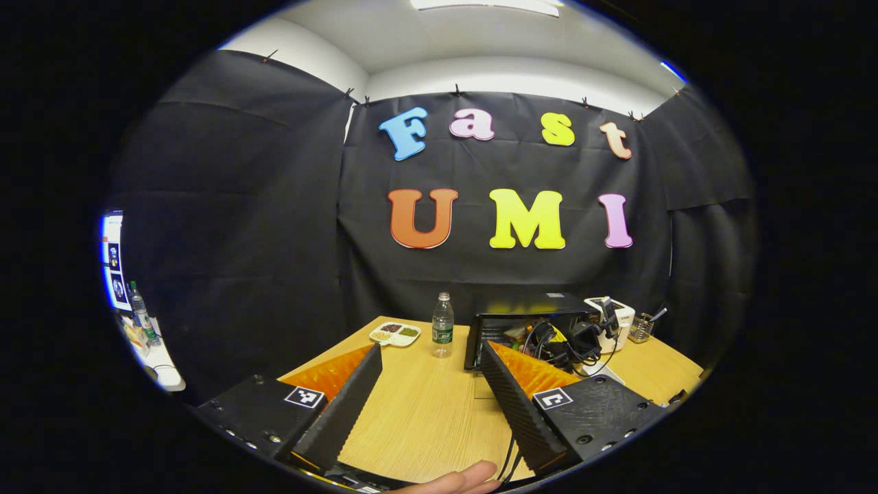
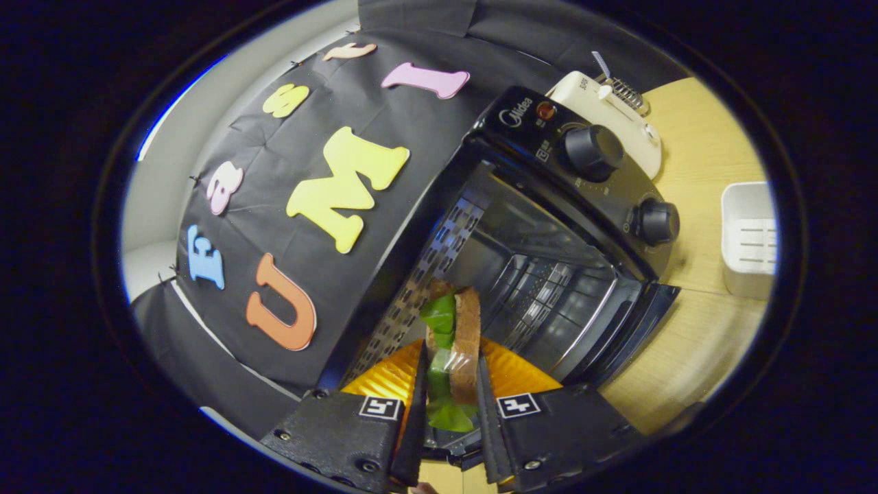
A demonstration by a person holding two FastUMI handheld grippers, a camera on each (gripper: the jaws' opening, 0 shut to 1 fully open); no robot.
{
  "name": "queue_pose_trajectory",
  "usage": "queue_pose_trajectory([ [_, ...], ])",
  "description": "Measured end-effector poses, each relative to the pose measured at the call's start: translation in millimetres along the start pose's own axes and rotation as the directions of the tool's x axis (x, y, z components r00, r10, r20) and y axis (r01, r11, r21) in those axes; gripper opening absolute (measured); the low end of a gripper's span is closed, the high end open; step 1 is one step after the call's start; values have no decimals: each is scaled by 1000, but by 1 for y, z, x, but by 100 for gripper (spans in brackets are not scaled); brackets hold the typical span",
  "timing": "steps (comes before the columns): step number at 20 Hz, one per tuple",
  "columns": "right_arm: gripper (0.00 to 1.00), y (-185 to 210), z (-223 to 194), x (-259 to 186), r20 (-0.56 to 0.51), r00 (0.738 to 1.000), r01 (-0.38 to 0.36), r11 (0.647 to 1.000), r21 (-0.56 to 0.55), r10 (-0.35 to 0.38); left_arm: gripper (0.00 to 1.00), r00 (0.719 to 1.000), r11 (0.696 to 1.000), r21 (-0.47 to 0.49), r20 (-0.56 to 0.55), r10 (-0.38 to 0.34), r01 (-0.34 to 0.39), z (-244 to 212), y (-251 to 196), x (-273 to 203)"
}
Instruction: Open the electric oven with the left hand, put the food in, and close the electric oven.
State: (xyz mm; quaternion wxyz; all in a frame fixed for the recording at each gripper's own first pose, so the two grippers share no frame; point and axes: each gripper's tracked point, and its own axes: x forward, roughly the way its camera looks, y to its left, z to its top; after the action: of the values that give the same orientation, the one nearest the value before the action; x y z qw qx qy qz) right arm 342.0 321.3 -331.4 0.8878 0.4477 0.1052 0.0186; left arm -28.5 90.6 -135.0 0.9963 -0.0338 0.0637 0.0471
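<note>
In the right gripper view the right gripper [image 2: 449, 405] has its jaws clenched on a sandwich [image 2: 453, 350], both fingers pressing its sides; brown bread and a green leaf show between them, with what may be a clear wrap around the middle, though the view is too close to be sure. The sandwich is held on edge right at the mouth of the electric oven [image 2: 549, 233], whose door [image 2: 634, 329] hangs open and down. Inside the cavity a wire rack [image 2: 549, 288] can be seen. Two round knobs [image 2: 593, 151] sit on the oven's control panel. Just beyond the oven stands a white appliance [image 2: 610, 110], and a white container [image 2: 749, 237] rests on the tabletop [image 2: 693, 343] near the control panel side.

In the left gripper view the left gripper [image 1: 429, 384] hangs over the wooden tabletop [image 1: 425, 418] with its jaws released, wide apart and grasping nothing. A fingertip of the person's hand [image 1: 459, 480] shows at the bottom edge. Farther off on the tabletop stand a clear water bottle [image 1: 442, 326] and, to its left, a white divided plate [image 1: 395, 333] holding bits of food. To the right of the bottle is the oven [image 1: 528, 319], seen from afar with the other gripper and its cables in front of the opening. A small holder with utensils [image 1: 641, 328] stands at the far right.
</note>
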Motion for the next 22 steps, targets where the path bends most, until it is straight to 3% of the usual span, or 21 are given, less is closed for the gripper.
queue_pose_trajectory([
  [2,29,0,-3,4,22,1000,12,1000,4,-12,95,1000,1000,18,-13,6,-6,-4,1,2],
  [3,39,0,-4,2,28,999,17,1000,-2,-16,95,1000,1000,27,-21,4,-4,-6,-1,3],
  [4,31,1,-5,3,27,999,18,1000,-12,-18,95,1000,999,34,-25,1,-1,-8,-2,4],
  [5,42,1,-7,2,26,999,22,999,-24,-22,95,1000,999,39,-29,-1,2,-10,-3,4],
  [7,44,1,-11,2,13,1000,21,999,-50,-20,95,1000,998,56,-30,-7,9,-12,-7,5],
  [8,45,-1,-11,2,12,1000,27,998,-62,-26,95,999,998,65,-30,-11,13,-14,-10,5],
  [9,36,-3,-12,3,5,999,37,996,-85,-37,95,999,997,72,-26,-19,21,-13,-13,6],
  [10,48,-7,-14,2,-7,999,52,993,-104,-53,95,999,997,77,-22,-24,25,-12,-15,7],
  [12,54,-7,-20,2,-46,997,61,986,-154,-68,95,999,996,80,-21,-34,36,-10,-20,5],
  [13,46,-8,-23,1,-71,995,60,979,-195,-75,96,999,996,83,-21,-36,38,-9,-21,6],
  [14,49,-6,-22,0,-85,993,54,970,-238,-77,96,999,995,90,-20,-35,37,-9,-22,5],
  [15,68,-5,-24,2,-103,992,43,955,-293,-76,96,999,995,99,-16,-31,33,-9,-22,6],
  [17,75,-2,-26,1,-122,991,10,923,-386,-62,96,999,993,117,-23,-26,28,-12,-25,7],
  [18,67,-1,-27,-1,-139,988,1,905,-426,-67,96,999,992,122,-27,-27,30,-14,-27,7],
  [19,91,-2,-28,0,-155,985,-7,886,-464,-74,96,999,991,127,-31,-28,32,-15,-29,7],
  [22,99,-12,-37,-2,-230,961,-17,797,-604,-154,95,999,990,141,-48,-16,23,-20,-30,8],
])
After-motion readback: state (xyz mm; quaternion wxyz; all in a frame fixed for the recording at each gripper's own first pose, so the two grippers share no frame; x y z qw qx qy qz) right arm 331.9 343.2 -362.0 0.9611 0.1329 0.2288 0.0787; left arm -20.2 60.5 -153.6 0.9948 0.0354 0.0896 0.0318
